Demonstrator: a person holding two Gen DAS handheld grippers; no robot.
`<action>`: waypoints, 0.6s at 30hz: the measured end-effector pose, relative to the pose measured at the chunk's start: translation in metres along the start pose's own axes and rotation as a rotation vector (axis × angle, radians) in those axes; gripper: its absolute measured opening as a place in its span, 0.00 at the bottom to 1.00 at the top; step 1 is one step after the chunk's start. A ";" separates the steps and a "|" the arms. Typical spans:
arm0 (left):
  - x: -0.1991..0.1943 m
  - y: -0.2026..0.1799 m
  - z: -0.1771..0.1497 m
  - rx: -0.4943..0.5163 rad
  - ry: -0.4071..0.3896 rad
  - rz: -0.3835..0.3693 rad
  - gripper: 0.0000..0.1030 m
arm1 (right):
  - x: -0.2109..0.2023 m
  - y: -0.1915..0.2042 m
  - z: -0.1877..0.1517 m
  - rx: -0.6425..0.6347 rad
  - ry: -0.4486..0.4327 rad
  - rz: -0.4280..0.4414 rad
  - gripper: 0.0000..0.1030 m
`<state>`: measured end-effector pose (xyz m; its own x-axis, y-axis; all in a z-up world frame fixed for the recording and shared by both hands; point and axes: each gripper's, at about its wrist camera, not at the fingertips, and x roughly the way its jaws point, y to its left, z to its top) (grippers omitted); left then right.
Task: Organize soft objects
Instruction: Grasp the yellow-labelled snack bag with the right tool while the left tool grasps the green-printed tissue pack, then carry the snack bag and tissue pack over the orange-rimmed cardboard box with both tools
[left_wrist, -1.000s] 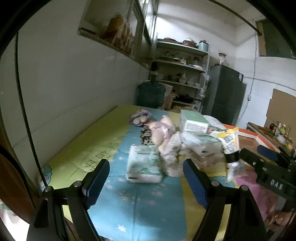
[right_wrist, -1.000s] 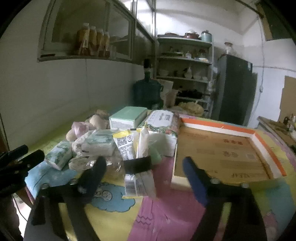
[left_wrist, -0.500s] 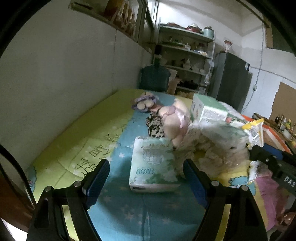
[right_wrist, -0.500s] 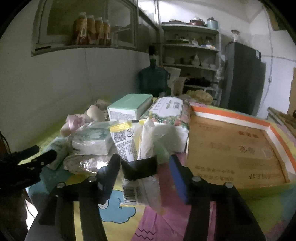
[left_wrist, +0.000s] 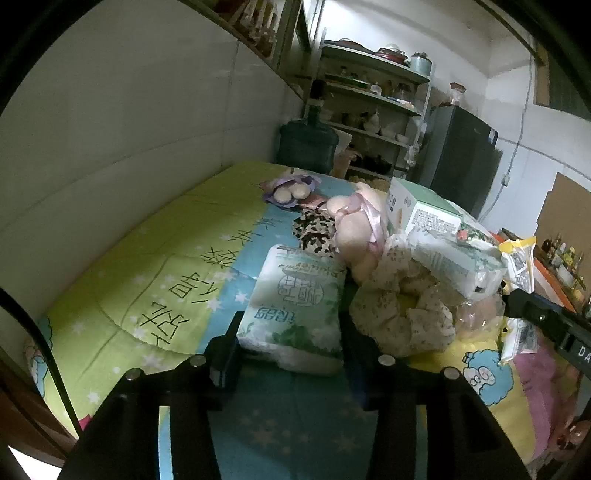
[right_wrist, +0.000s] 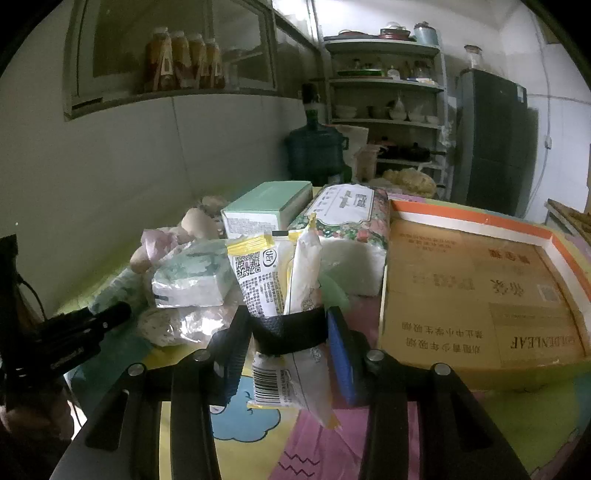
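The left gripper (left_wrist: 291, 343) had just been closing and squeezed the near end of a green tissue pack (left_wrist: 295, 306). The right gripper (right_wrist: 286, 332) had just been closing too, clamped on a yellow snack bag (right_wrist: 273, 280). Behind them the soft pile (right_wrist: 192, 273) sat unsorted. The cardboard tray (right_wrist: 476, 291) looked empty, so most work seemed left.

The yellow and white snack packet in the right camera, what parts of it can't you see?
- Yellow and white plastic snack packet, right wrist view: its middle is hidden by a black band, and the right tool, closing on it, covers its sides.
- Small print: too blurred to read.
- Left wrist view: the right tool covers most of it; only the top shows.
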<state>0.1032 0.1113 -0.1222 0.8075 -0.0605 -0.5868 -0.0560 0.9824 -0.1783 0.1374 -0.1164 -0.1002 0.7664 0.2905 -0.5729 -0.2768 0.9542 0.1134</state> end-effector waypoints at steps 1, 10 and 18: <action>-0.001 0.001 0.000 -0.003 -0.002 0.000 0.45 | -0.001 -0.001 0.000 0.006 -0.001 0.004 0.41; -0.017 -0.001 0.011 -0.010 -0.059 0.019 0.44 | -0.016 -0.002 0.006 0.015 -0.032 0.013 0.41; -0.040 -0.011 0.029 -0.001 -0.132 -0.004 0.43 | -0.037 -0.001 0.019 0.008 -0.085 0.015 0.41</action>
<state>0.0889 0.1080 -0.0741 0.8778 -0.0401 -0.4773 -0.0533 0.9821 -0.1806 0.1202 -0.1269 -0.0640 0.8086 0.3094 -0.5005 -0.2845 0.9501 0.1277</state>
